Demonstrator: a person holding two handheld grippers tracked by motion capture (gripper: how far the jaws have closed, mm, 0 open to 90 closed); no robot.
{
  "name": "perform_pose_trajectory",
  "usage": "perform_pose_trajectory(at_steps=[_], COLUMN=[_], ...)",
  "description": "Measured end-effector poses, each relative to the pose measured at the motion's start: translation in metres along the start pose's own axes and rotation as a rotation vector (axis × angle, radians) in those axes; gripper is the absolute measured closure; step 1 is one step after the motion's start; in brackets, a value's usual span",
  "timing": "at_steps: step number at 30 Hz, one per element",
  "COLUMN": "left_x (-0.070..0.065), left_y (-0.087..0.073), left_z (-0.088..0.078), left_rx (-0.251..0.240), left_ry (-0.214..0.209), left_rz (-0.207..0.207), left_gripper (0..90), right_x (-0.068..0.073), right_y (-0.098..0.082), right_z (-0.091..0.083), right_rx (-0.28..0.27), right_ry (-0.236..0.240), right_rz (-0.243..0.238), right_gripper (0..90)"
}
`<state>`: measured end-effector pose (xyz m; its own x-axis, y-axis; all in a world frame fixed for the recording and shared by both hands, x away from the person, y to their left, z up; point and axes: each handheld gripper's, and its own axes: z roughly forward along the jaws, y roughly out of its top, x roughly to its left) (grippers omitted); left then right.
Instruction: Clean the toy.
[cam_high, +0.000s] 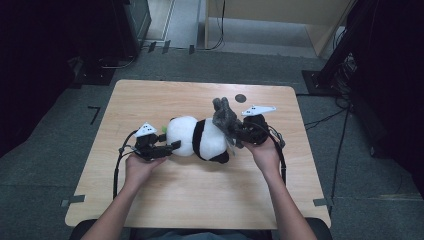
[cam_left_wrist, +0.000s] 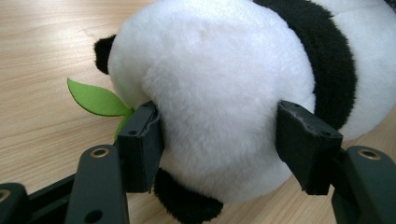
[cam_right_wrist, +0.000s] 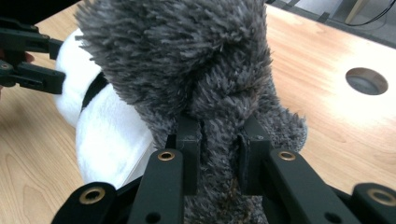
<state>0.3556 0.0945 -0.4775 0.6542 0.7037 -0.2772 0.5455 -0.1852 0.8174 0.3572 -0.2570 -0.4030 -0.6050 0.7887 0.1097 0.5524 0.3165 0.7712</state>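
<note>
A: Where is the panda plush (cam_high: 197, 138) lying?

B: On its side near the middle of the wooden table (cam_high: 200, 200), its white round head toward the person's left and its body toward the right. A green felt leaf (cam_left_wrist: 95, 99) sticks out from under the head, flat on the wood.

A: And the grey thing?

B: A shaggy grey plush toy (cam_high: 225, 119) — it sits against the panda's body at the right end, raised above the tabletop. In the right gripper view its fur (cam_right_wrist: 187, 60) stands in front of the white belly.

A: What has hold of each?

B: The left gripper (cam_left_wrist: 219, 140) has its jaws about half apart, one pad on each side of the panda's head, pressing into the white fur. The right gripper (cam_right_wrist: 219, 154) is nearly closed — its pads pinch a narrow strip of the grey toy.

A: Anything else on the table?

B: A round dark hole (cam_high: 241, 98) near the far edge, just behind the right hand (cam_high: 264, 150). The left hand (cam_high: 140, 167) rests low by the near-left side of the panda.
</note>
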Motion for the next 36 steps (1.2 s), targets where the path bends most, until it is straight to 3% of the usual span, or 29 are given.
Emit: perform_pose_trajectory(at_steps=[10, 21, 31, 36], left_x=[-0.001, 0.0, 0.0, 0.0], left_y=[0.0, 0.0, 0.0, 0.0], left_z=[0.0, 0.0, 0.0, 0.0], left_rx=[-0.003, -0.006, -0.005, -0.003], left_ry=[0.0, -0.002, -0.002, -0.002], left_rz=[0.007, 0.005, 0.003, 0.003], left_gripper=[35.7, 35.8, 35.7, 35.8], right_x=[-0.005, -0.012, -0.016, -0.019], right_y=[-0.01, -0.024, -0.04, -0.048], right_z=[0.006, 0.016, 0.034, 0.045], right_rx=[0.023, 0.093, 0.146, 0.186], right_ry=[-0.002, -0.006, -0.007, 0.015], right_rz=[0.012, 0.031, 0.055, 0.079], right_gripper=[75.3, 75.2, 75.5, 75.5])
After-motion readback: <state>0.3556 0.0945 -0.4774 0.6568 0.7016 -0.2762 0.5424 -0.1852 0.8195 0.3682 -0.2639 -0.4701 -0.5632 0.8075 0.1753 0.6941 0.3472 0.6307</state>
